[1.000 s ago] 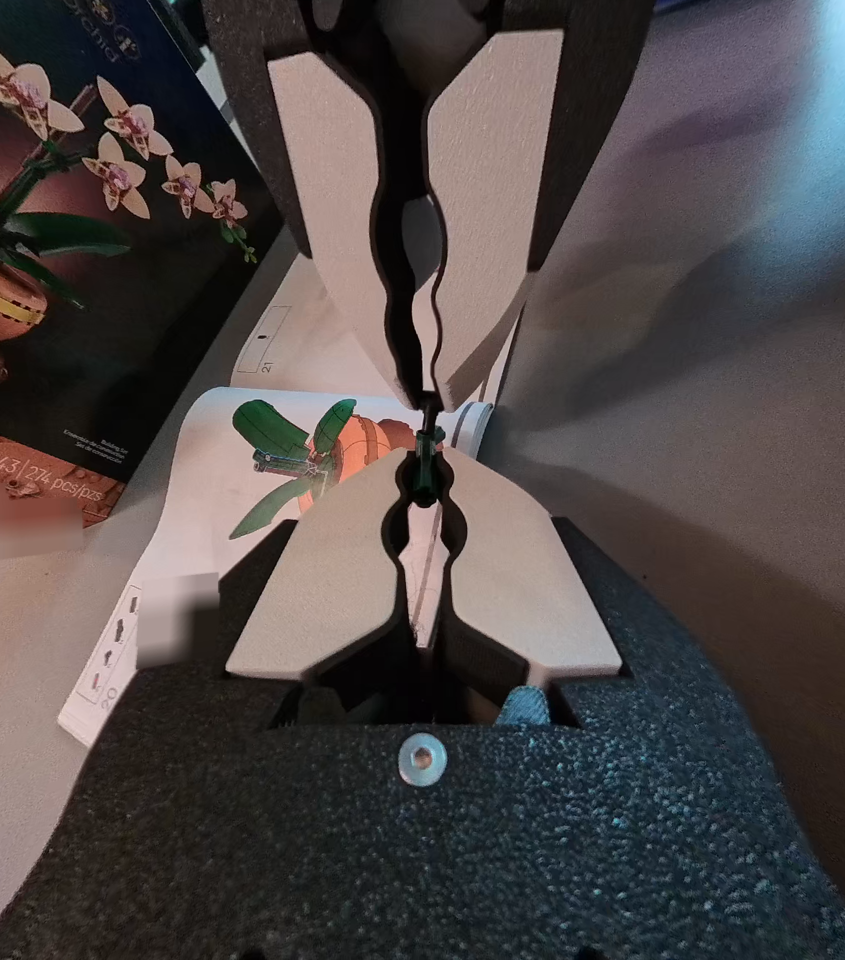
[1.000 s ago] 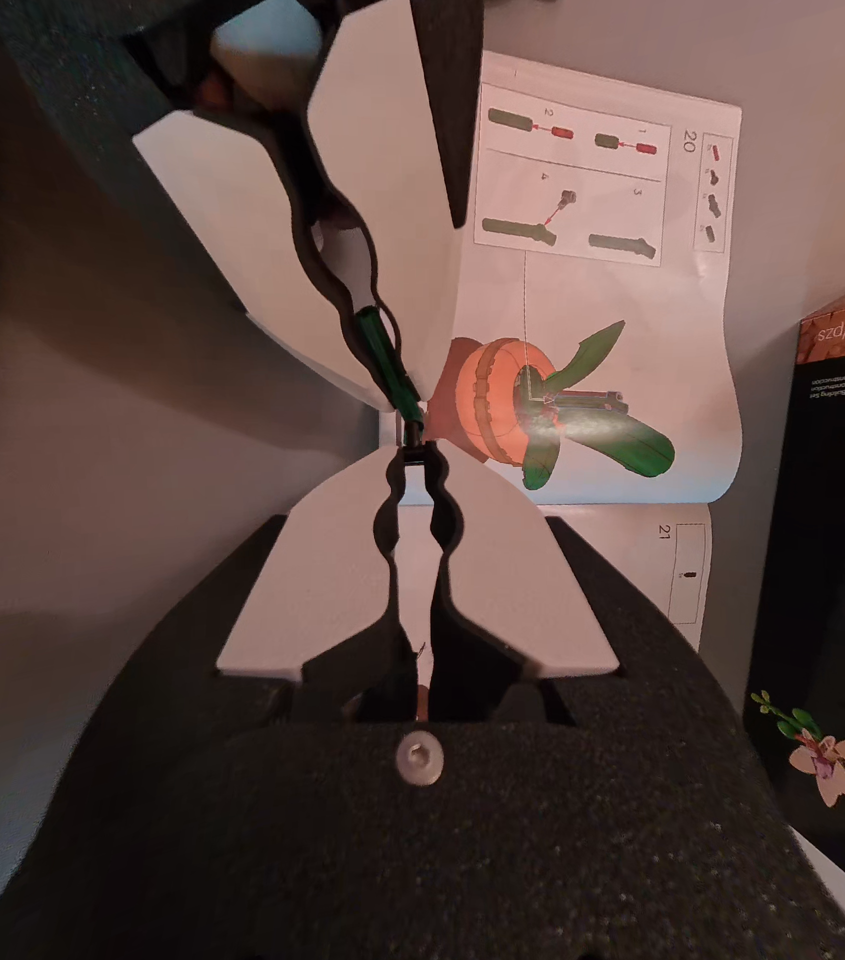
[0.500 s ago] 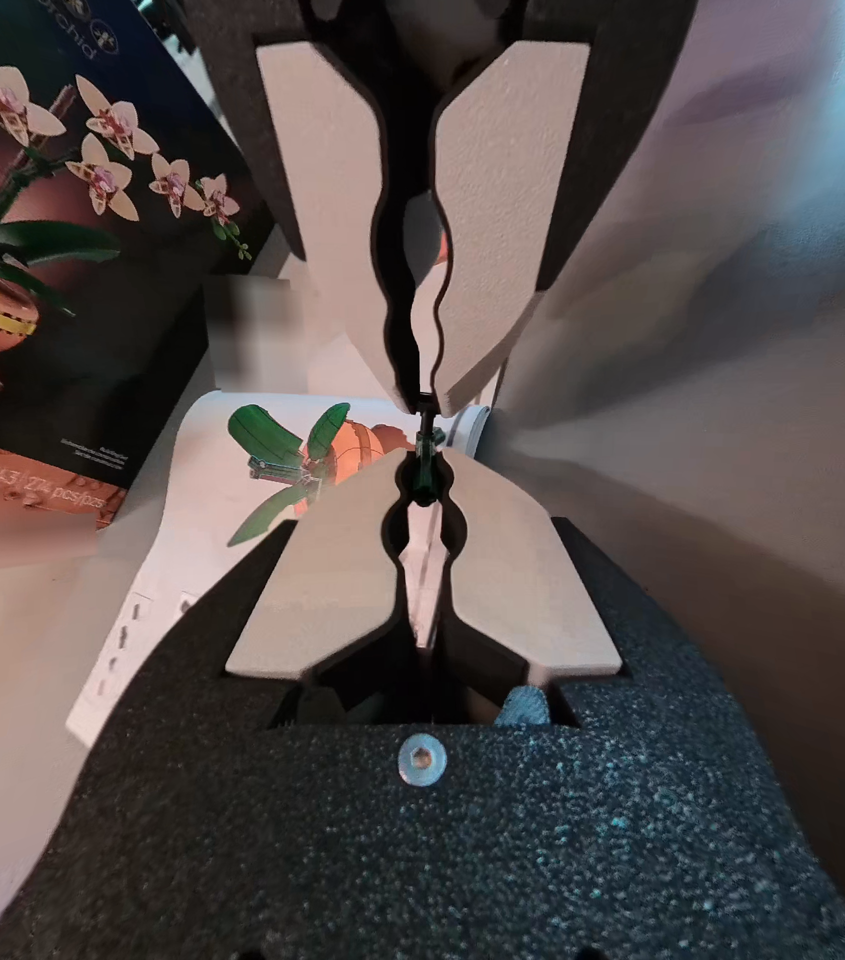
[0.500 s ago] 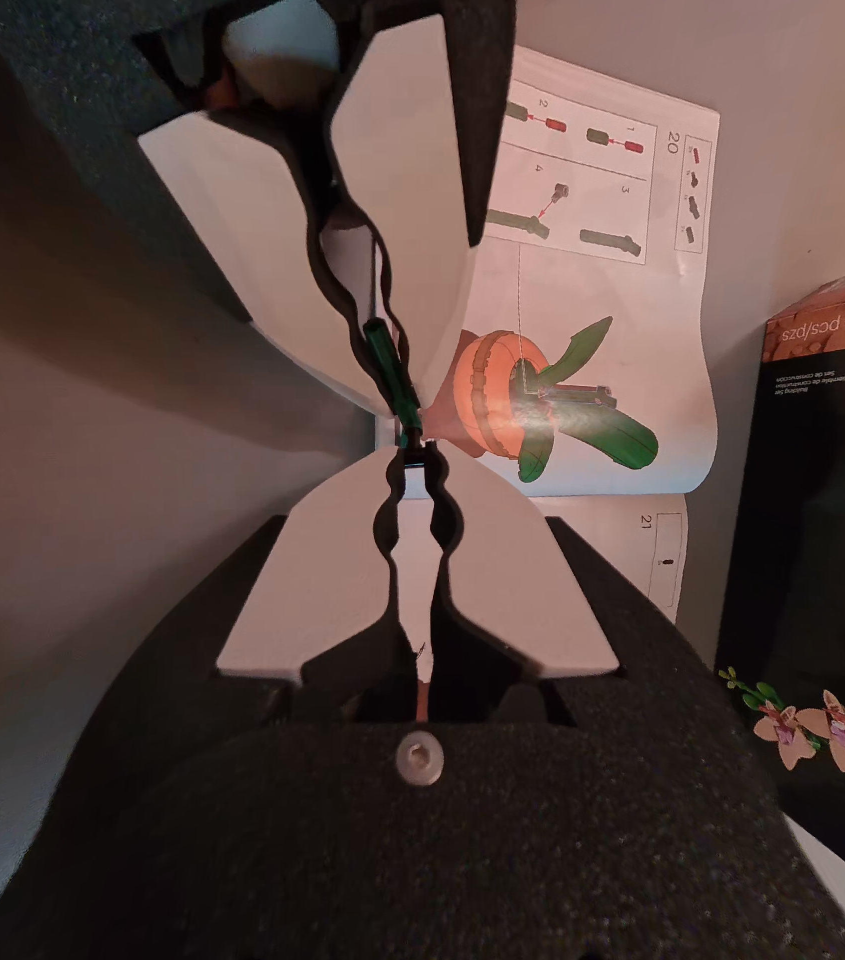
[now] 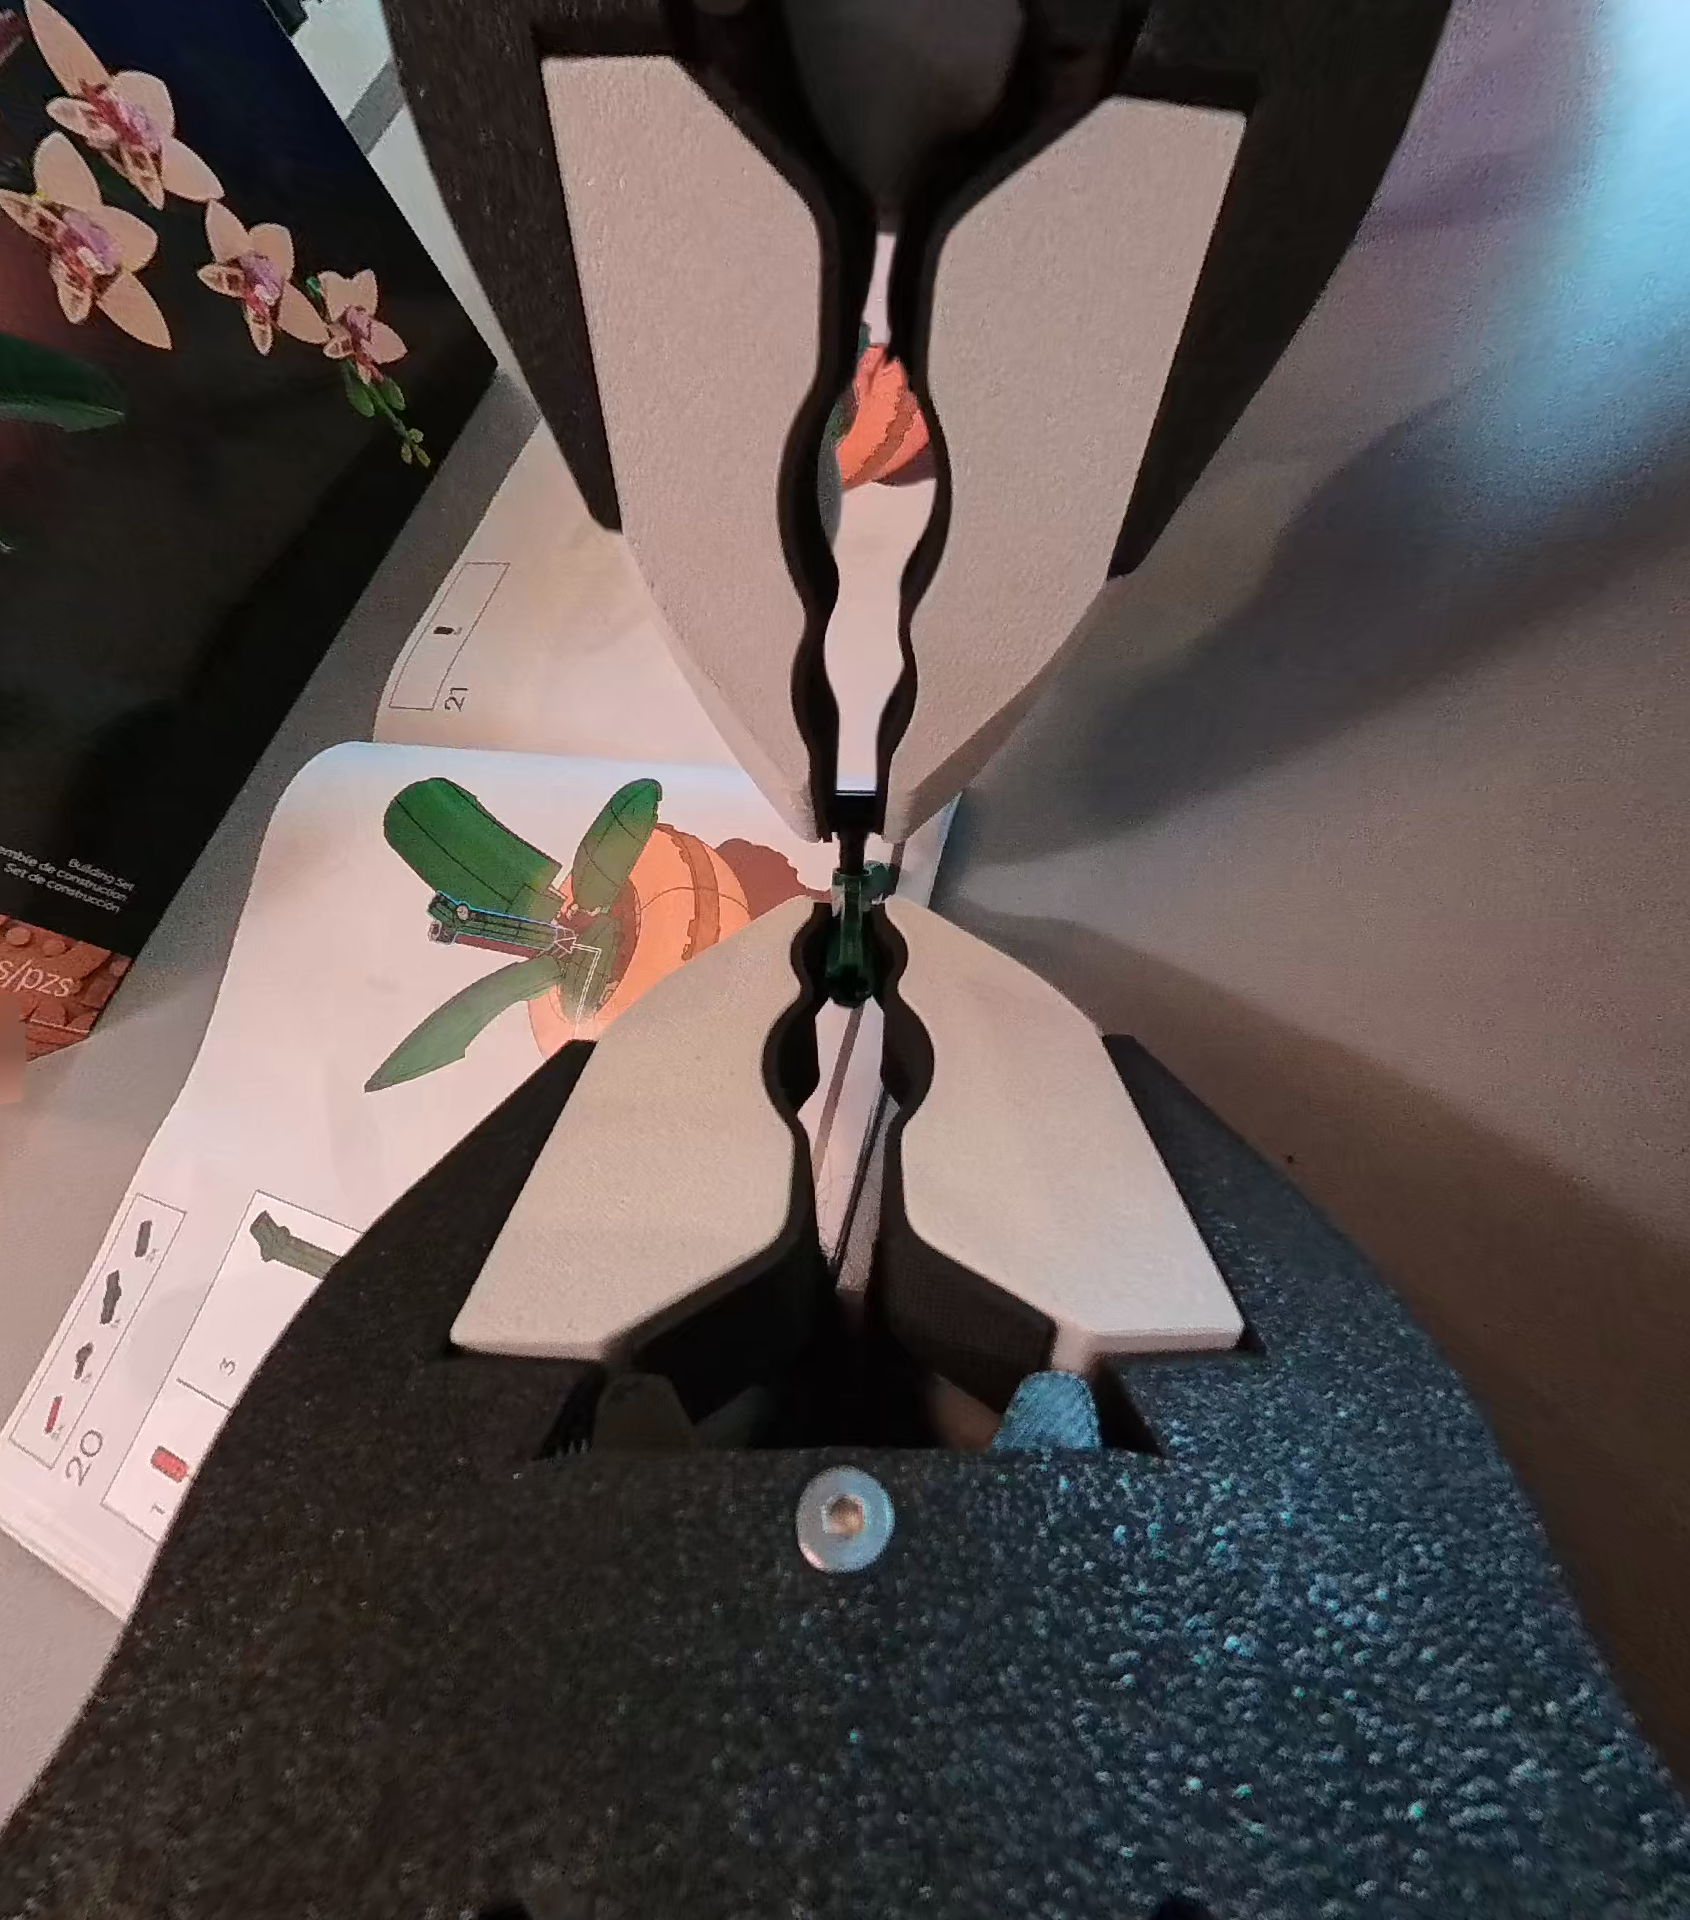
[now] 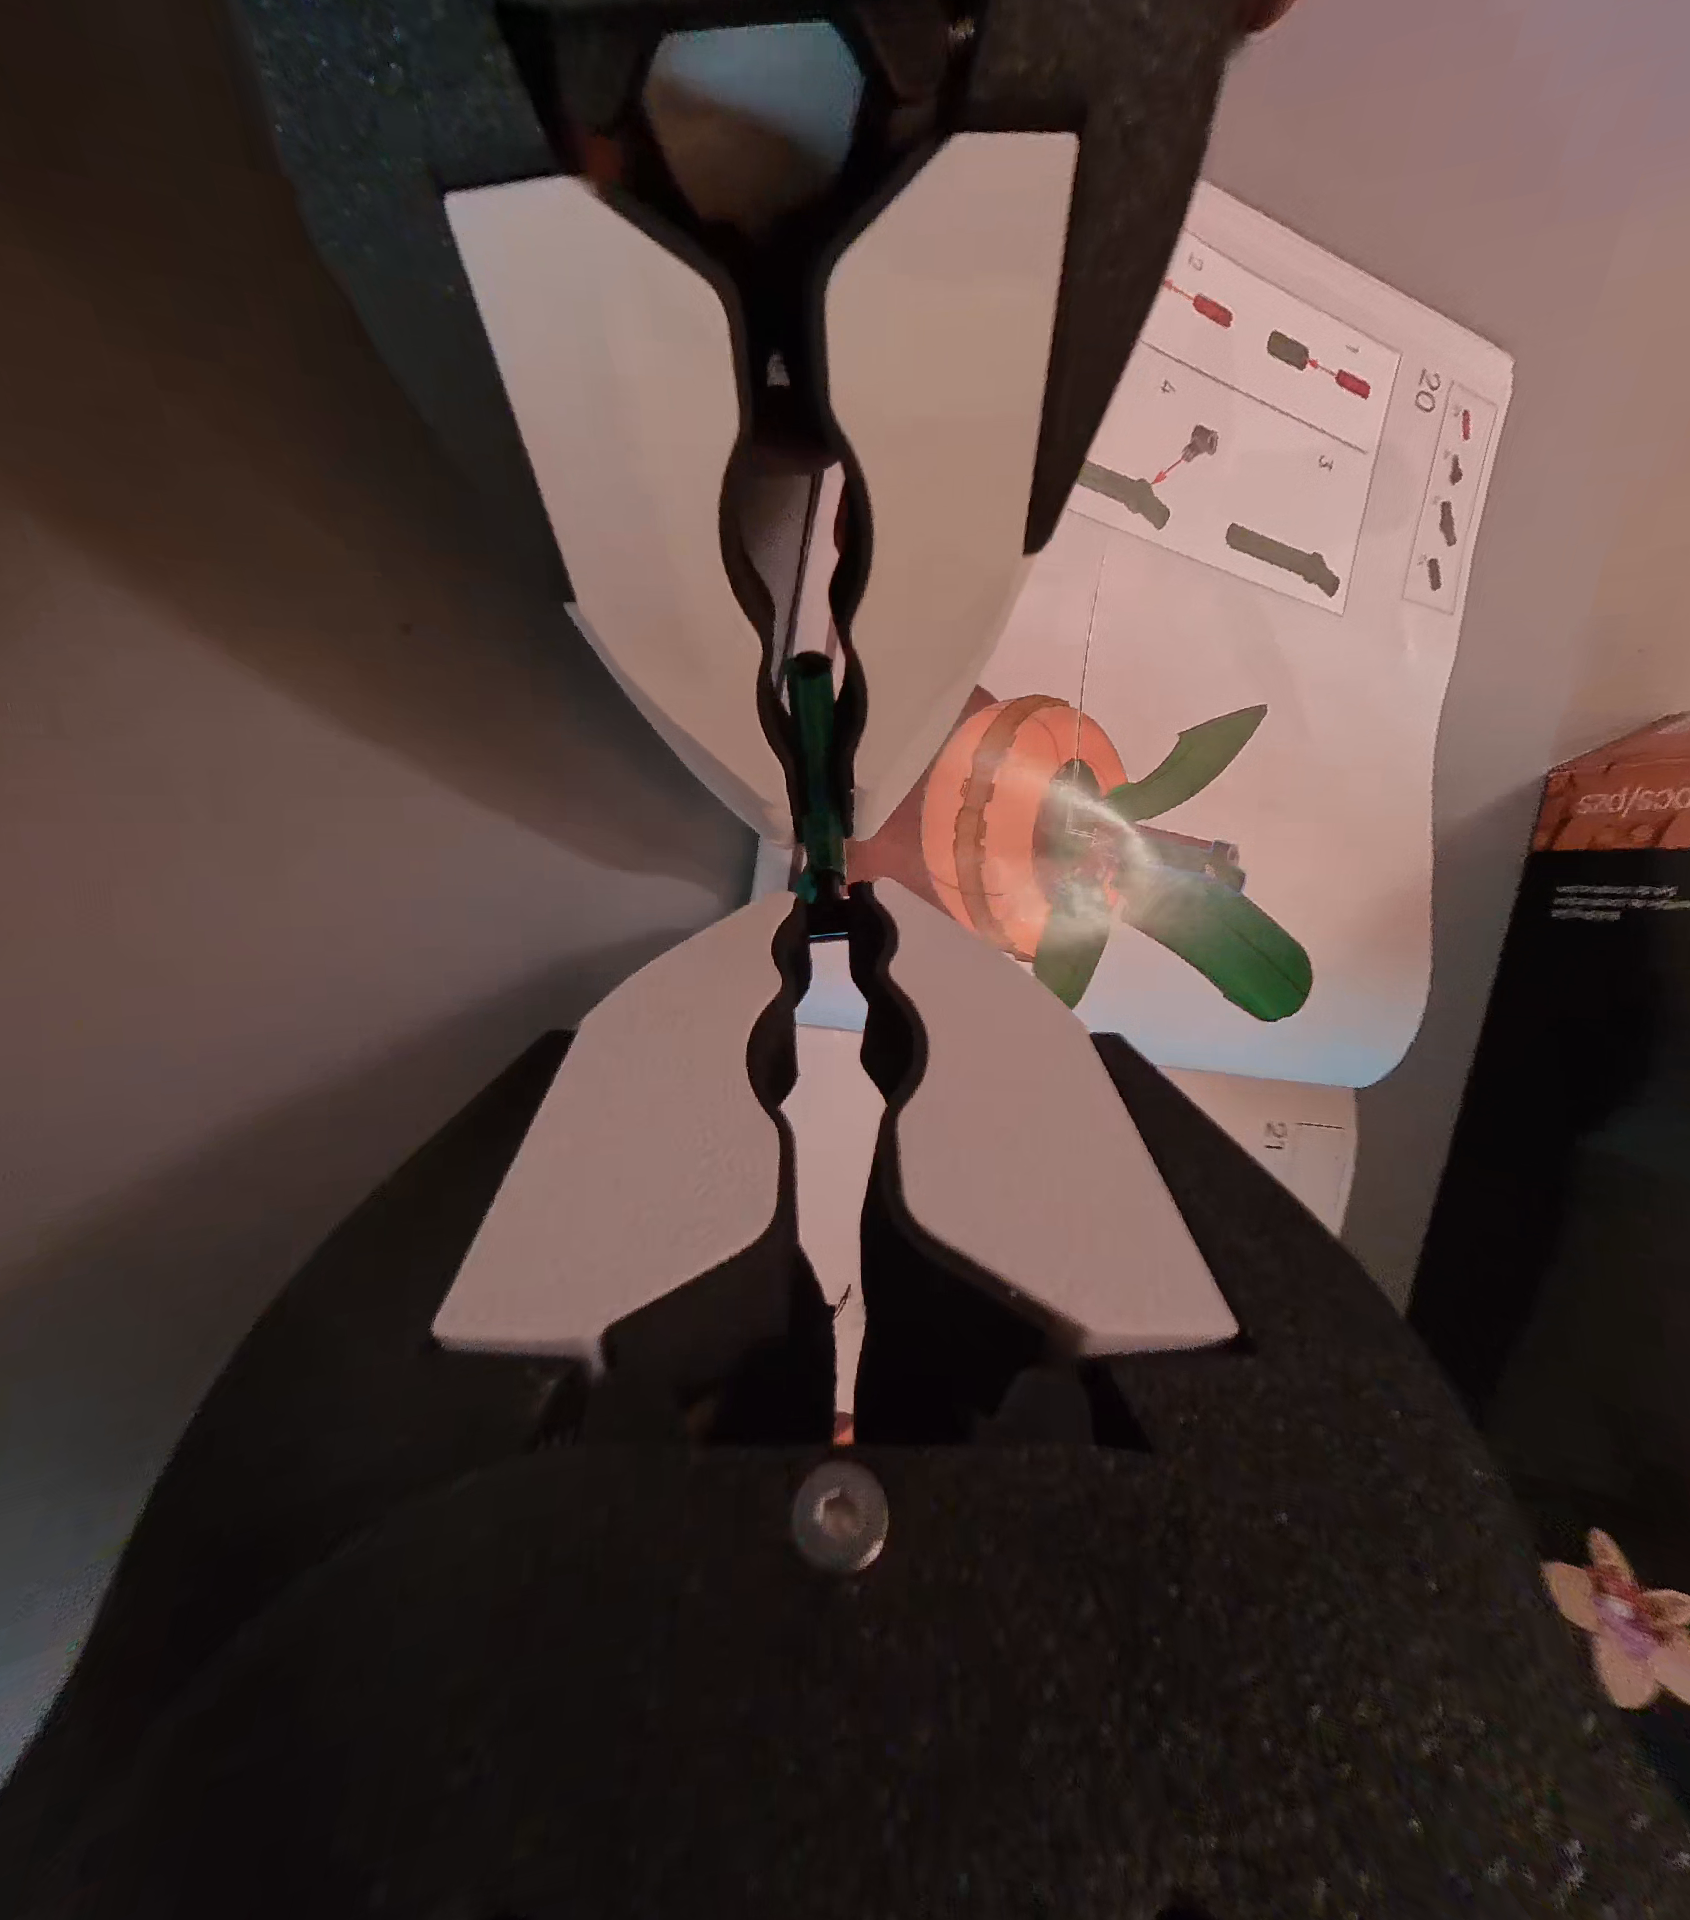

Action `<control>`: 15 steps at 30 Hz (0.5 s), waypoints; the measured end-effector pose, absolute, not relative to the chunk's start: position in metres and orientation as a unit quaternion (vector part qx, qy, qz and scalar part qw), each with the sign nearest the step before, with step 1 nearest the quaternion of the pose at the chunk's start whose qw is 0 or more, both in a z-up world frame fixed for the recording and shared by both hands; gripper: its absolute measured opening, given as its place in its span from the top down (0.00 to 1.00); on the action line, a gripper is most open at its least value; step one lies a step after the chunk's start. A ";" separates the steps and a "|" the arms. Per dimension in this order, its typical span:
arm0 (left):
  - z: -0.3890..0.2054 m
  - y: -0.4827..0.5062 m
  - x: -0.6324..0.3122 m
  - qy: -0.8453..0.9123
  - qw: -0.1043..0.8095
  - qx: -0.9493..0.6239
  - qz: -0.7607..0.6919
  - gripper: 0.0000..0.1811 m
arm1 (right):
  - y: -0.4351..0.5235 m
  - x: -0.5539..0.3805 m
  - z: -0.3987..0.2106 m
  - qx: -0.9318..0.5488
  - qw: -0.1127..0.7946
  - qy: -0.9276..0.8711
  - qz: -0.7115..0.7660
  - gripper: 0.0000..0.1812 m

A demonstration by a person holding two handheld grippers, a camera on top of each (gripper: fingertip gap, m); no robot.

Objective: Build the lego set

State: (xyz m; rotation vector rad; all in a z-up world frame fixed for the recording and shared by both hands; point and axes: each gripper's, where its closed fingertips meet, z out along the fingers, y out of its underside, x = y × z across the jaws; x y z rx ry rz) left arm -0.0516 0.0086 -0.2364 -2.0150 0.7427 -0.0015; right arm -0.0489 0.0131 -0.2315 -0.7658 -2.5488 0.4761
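My left gripper (image 5: 846, 920) is shut on a dark green stem piece (image 5: 846, 951), held lengthwise between its tips. My right gripper (image 5: 856, 826) comes in from the top of the left wrist view, tip to tip with it, shut on a small black piece (image 5: 856, 802). In the right wrist view my right gripper (image 6: 825, 909) pinches the black piece (image 6: 825, 928). The left gripper (image 6: 817, 831) faces it from above with the green stem (image 6: 817, 758) in its jaws. The stem's end meets the black piece in the narrow gap between the tips.
The open instruction booklet (image 5: 321, 1039) lies on the grey table under both grippers and also shows in the right wrist view (image 6: 1288, 727). The dark set box with orchid pictures (image 5: 145, 520) stands beside it, at the right in the right wrist view (image 6: 1651, 1039). Only a small space, under 4 cm, lies between the two pairs of fingers.
The two grippers have turned into a straight line, tip to tip; the left one was tilted in the right wrist view. Both stay shut on their pieces, which remain touching.
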 end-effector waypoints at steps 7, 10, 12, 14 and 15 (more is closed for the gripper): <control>-0.240 0.008 -0.050 0.317 0.467 -0.825 0.005 0.97 | 0.010 -0.047 -0.236 -0.357 0.180 -0.888 0.226 0.97; -0.239 0.008 -0.048 0.318 0.469 -0.824 -0.009 0.97 | 0.006 -0.049 -0.236 -0.368 0.177 -0.875 0.260 0.96; -0.240 0.007 -0.045 0.327 0.466 -0.822 -0.012 0.97 | 0.003 -0.049 -0.237 -0.360 0.177 -0.873 0.277 0.97; -0.240 0.007 -0.045 0.327 0.465 -0.823 -0.015 0.97 | 0.003 -0.049 -0.237 -0.360 0.172 -0.869 0.292 0.96; -0.241 0.007 -0.045 0.325 0.464 -0.824 -0.020 0.97 | 0.004 -0.049 -0.237 -0.358 0.175 -0.867 0.300 0.96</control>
